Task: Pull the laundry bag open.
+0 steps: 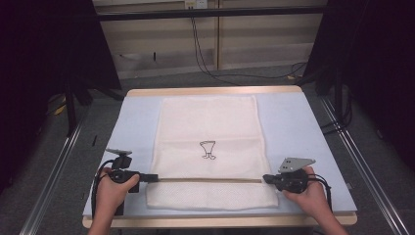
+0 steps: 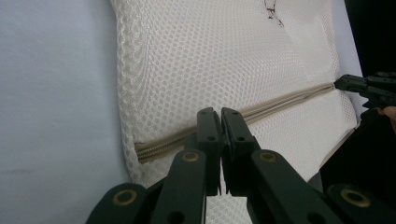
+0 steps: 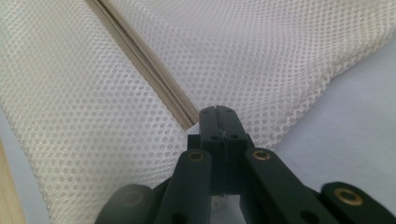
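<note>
High view: both grippers, left (image 1: 152, 178) and right (image 1: 266, 179), clenched at the mesh laundry bag's (image 1: 208, 127) zipper (image 1: 208, 180) ends; likely next, pulling the slider along.

Mesh bag (image 1: 208, 147) lies flat on table (image 1: 303, 127).

The left tongs (image 1: 152, 177) sit at the lower left of the high view, the right tongs (image 1: 266, 179) at the lower right. Both are black. Each has a grey three-cornered plate on top, and the right one has small holes in it. A black cable loops from each near the wrist. Up close, the jaws are long black bars joined by round brass-coloured pins, with tiny screws near the tips. The forearms are bare, with no sleeves.
</note>
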`<action>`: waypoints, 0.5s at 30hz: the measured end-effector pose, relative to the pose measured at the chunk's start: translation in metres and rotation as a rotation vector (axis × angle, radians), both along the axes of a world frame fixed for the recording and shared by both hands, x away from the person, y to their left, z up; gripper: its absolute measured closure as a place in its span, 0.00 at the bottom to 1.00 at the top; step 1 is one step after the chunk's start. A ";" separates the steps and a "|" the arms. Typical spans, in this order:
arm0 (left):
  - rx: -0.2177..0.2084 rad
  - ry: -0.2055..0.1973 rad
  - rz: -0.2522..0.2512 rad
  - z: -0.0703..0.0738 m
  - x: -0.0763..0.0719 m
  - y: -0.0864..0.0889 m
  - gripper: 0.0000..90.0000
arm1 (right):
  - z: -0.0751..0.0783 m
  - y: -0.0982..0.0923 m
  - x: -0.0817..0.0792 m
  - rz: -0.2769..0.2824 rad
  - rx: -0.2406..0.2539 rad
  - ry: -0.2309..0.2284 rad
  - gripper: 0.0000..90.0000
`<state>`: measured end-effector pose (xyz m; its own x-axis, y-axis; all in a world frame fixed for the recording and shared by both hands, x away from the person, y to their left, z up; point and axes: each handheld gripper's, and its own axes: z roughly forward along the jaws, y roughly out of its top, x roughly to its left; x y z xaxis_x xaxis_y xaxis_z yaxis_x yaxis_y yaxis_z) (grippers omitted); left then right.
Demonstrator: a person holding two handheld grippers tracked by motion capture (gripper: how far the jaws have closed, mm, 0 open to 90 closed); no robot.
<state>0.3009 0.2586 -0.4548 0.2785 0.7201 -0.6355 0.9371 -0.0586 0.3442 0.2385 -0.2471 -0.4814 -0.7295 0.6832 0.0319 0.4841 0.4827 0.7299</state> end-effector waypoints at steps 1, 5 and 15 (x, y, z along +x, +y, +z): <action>-0.001 -0.002 0.003 0.000 0.000 0.001 0.97 | 0.000 0.000 0.000 0.001 0.000 0.000 1.00; 0.000 -0.001 0.006 -0.001 0.000 0.005 0.97 | 0.000 0.000 0.000 0.000 0.000 0.000 1.00; -0.014 0.004 0.012 -0.001 0.000 0.008 0.97 | 0.000 0.000 0.000 0.001 0.000 0.000 1.00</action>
<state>0.3010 0.2671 -0.4562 0.2673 0.7145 -0.6465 0.9390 -0.0426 0.3412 0.2386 -0.2472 -0.4814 -0.7302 0.6825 0.0315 0.4832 0.4834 0.7300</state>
